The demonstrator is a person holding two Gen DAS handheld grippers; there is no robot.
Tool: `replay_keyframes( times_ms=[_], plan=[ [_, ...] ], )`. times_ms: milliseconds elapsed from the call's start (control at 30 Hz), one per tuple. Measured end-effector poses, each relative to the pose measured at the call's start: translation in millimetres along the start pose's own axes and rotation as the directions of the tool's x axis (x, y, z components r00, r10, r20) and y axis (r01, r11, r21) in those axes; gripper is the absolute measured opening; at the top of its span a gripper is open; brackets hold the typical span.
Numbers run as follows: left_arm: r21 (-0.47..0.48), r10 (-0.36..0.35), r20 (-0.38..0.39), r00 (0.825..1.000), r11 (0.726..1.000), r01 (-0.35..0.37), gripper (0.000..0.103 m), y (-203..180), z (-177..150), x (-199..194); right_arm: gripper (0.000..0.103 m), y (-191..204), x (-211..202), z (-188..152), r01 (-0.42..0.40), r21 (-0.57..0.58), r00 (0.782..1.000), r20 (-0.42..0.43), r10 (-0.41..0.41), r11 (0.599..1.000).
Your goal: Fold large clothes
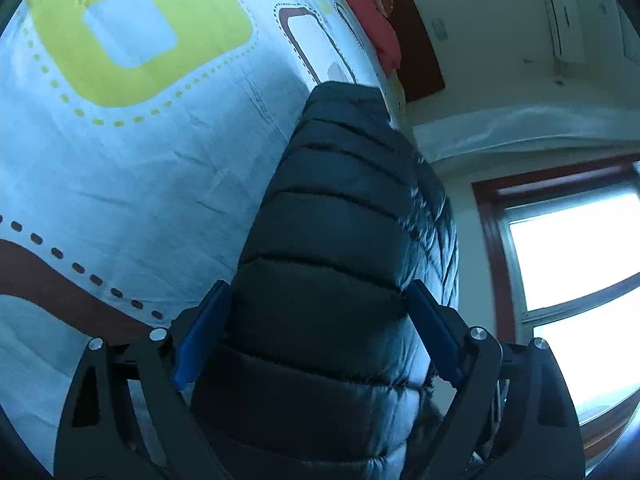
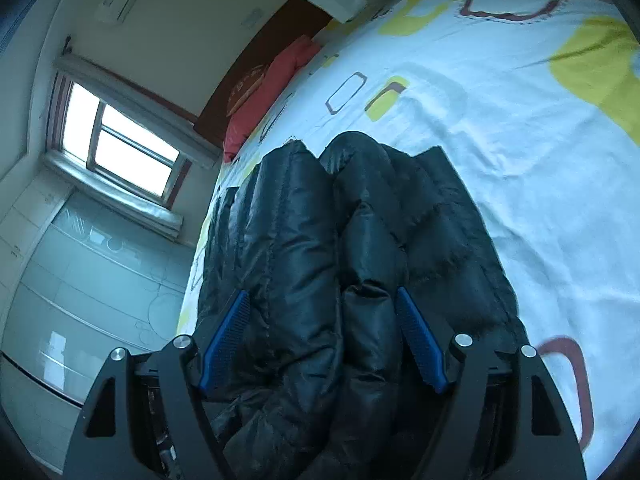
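A black quilted puffer jacket point(image 1: 340, 220) lies on a bed and fills the space between the fingers of both grippers. My left gripper point(image 1: 318, 292) has its blue pads pressed on either side of a thick fold of the jacket. In the right wrist view the jacket point(image 2: 320, 240) is bunched in several puffy folds, and my right gripper point(image 2: 322, 304) is shut on a thick bundle of it. The rest of the jacket stretches away over the bedsheet point(image 2: 520, 140).
The bed has a white sheet point(image 1: 140, 160) with yellow-green and brown shapes. A red pillow point(image 1: 368, 12) lies at the headboard; it also shows in the right wrist view point(image 2: 272, 92). A window point(image 2: 116, 136) and a wall air conditioner point(image 1: 560, 20) stand beyond the bed's edge.
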State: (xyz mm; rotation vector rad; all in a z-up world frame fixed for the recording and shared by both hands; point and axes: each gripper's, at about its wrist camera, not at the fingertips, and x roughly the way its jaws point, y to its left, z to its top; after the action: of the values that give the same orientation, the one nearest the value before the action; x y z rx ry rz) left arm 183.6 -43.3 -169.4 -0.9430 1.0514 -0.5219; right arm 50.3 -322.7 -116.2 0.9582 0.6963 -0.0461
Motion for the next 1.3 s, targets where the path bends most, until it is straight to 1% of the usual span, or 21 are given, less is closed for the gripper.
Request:
replay_keyframes(
  times_ms=[33, 67, 100, 200, 300, 367, 400, 467, 533, 633, 700, 767, 800, 833, 867, 900, 967, 1067, 1167, 1233, 1300],
  plan=[
    [0.001, 0.002, 0.001, 1.0, 1.0, -0.002, 0.089, -1.5, -0.1, -0.4, 0.034, 1.4, 1.6, 3.5, -0.008, -0.01, 1.0, -0.008, 0.008, 1.0],
    [-0.001, -0.001, 0.002, 1.0, 1.0, 0.001, 0.089, -3.7, -0.4, -2.0, 0.026, 2.7, -2.0, 6.1, -0.015, -0.012, 1.0, 0.004, 0.015, 1.0],
    [-0.004, -0.008, 0.006, 1.0, 1.0, 0.008, 0.089, -6.2, -1.3, -3.6, 0.021, 3.6, -8.6, 10.5, -0.019, -0.022, 1.0, 0.022, 0.019, 1.0],
    [0.035, -0.032, 0.023, 0.999, 0.999, 0.031, 0.089, -19.6, -2.5, -9.4, 0.017, -3.0, -21.7, 18.4, 0.016, -0.044, 0.998, 0.06, -0.013, 0.999],
    [0.11, -0.023, 0.027, 0.999, 0.994, 0.02, 0.091, -31.7, -12.6, -5.6, 0.017, -30.5, -18.3, 21.3, 0.05, -0.008, 0.998, 0.047, -0.05, 0.999],
    [0.131, 0.005, -0.006, 1.0, 0.991, -0.005, 0.091, -33.6, -15.8, 8.6, 0.017, -47.8, -11.5, 18.0, 0.035, 0.029, 0.999, 0.03, -0.036, 0.999],
    [0.133, 0.042, -0.03, 0.999, 0.99, -0.038, 0.091, -32.4, -19.1, 20.4, 0.018, -57.3, -8.6, 18.6, 0.025, 0.044, 0.999, 0.024, -0.026, 0.999],
    [0.119, 0.075, -0.061, 0.995, 0.991, -0.067, 0.091, -26.5, -20.0, 34.6, 0.018, -64.8, -4.8, 16.8, 0.017, 0.05, 1.0, 0.019, -0.018, 0.999],
    [0.111, 0.105, -0.066, 0.992, 0.989, -0.098, 0.091, -20.7, -24.0, 44.9, 0.018, -69.6, -0.1, 17.1, 0.005, 0.047, 1.0, 0.02, -0.006, 0.999],
    [0.126, 0.119, -0.057, 0.991, 0.986, -0.111, 0.091, -18.3, -26.7, 51.0, 0.02, -74.4, 1.6, 16.4, -0.036, 0.076, 0.999, 0.006, 0.036, 0.996],
    [0.13, 0.112, -0.055, 0.992, 0.986, -0.104, 0.091, -19.9, -26.3, 50.8, 0.024, -75.2, -2.7, 18.5, -0.059, 0.101, 0.998, 0.001, 0.059, 0.993],
    [0.114, 0.098, -0.06, 0.993, 0.989, -0.091, 0.091, -18.8, -25.2, 47.9, 0.033, -73.1, -10.1, 19.5, -0.053, 0.112, 0.999, 0.002, 0.053, 0.992],
    [0.104, 0.093, -0.061, 0.994, 0.991, -0.087, 0.092, -16.1, -24.7, 44.3, 0.043, -70.0, -18.9, 18.1, -0.037, 0.117, 0.999, 0.009, 0.036, 0.992],
    [0.079, 0.09, -0.061, 0.994, 0.993, -0.085, 0.092, -13.7, -24.0, 40.0, 0.049, -67.6, -25.8, 16.4, -0.025, 0.124, 1.0, 0.014, 0.023, 0.992],
    [0.065, 0.086, -0.063, 0.994, 0.994, -0.082, 0.092, -9.3, -25.9, 34.4, 0.062, -65.1, -33.2, 13.6, -0.02, 0.134, 1.0, 0.018, 0.018, 0.991],
    [0.048, 0.081, -0.066, 0.995, 0.996, -0.078, 0.092, -8.5, -26.9, 30.8, 0.067, -61.8, -42.6, 9.6, -0.034, 0.148, 0.999, 0.026, 0.03, 0.988],
    [0.043, 0.067, -0.071, 0.995, 0.997, -0.064, 0.092, -9.3, -30.0, 21.4, 0.068, -52.7, -58.0, 0.1, -0.073, 0.154, 0.997, 0.026, 0.07, 0.985],
    [0.103, 0.048, -0.056, 0.997, 0.994, -0.042, 0.093, -16.1, -43.3, 3.9, 0.073, -34.2, -80.5, -19.4, -0.099, 0.137, 0.995, 0.014, 0.098, 0.986],
    [0.146, 0.035, -0.031, 0.999, 0.989, -0.03, 0.093, -19.6, -58.7, -10.0, 0.074, -22.5, -95.3, -40.4, -0.076, 0.094, 0.997, -0.019, 0.078, 0.993],
    [0.144, 0.025, -0.024, 0.999, 0.989, -0.021, 0.093, -16.9, -65.2, -15.2, 0.075, -22.0, -98.6, -54.7, -0.06, 0.083, 0.996, -0.057, 0.065, 0.995],
    [0.153, 0.036, -0.028, 0.999, 0.988, -0.031, 0.093, -15.5, -66.9, -14.9, 0.075, -26.9, -97.5, -62.0, -0.052, 0.09, 0.996, -0.063, 0.058, 0.995]
  ],
)
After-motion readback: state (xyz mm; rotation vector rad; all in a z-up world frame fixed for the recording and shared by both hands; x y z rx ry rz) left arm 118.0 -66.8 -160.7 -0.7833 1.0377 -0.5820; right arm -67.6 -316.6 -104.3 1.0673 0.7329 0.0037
